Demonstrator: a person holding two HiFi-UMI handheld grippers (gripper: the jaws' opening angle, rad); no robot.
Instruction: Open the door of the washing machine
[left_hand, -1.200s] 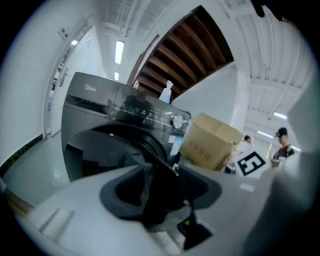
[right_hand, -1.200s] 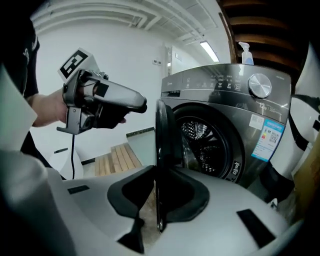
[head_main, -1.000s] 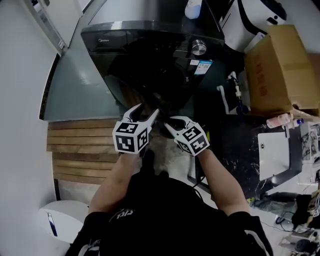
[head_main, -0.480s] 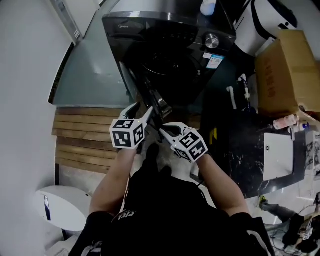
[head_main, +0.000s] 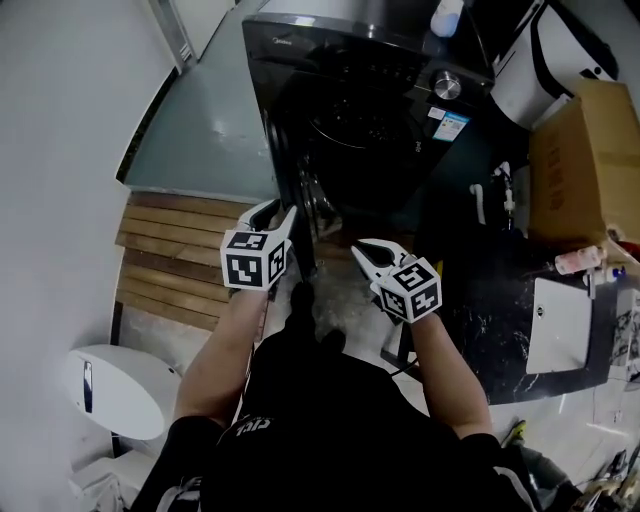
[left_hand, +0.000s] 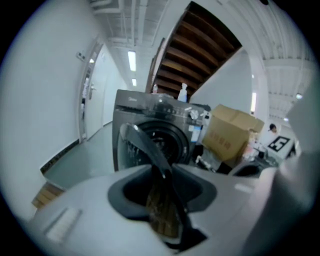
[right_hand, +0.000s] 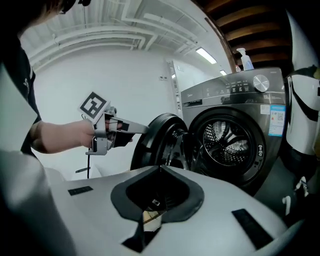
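The dark washing machine (head_main: 380, 110) stands at the top of the head view. Its round door (head_main: 298, 200) is swung wide open and shows edge-on towards me, so the steel drum (right_hand: 227, 142) is bare. My left gripper (head_main: 277, 213) is at the door's outer rim. Its jaws are closing, with the rim (left_hand: 145, 145) running between them and filling the gap. The right gripper view shows the left gripper's fingers (right_hand: 142, 129) reaching the rim of the door (right_hand: 157, 145). My right gripper (head_main: 362, 247) hangs right of the door, apart from it, shut and with nothing in it.
A spray bottle (head_main: 447, 18) stands on top of the machine. A white appliance (head_main: 545, 60) and a cardboard box (head_main: 590, 160) crowd the right side. A wooden slat platform (head_main: 170, 260) lies left of my arms, with a white round bin (head_main: 110, 390) below it.
The door has swung from nearly closed to wide open. Both grippers drew back with it. The right gripper has come off the door and the left jaws have narrowed on the rim.
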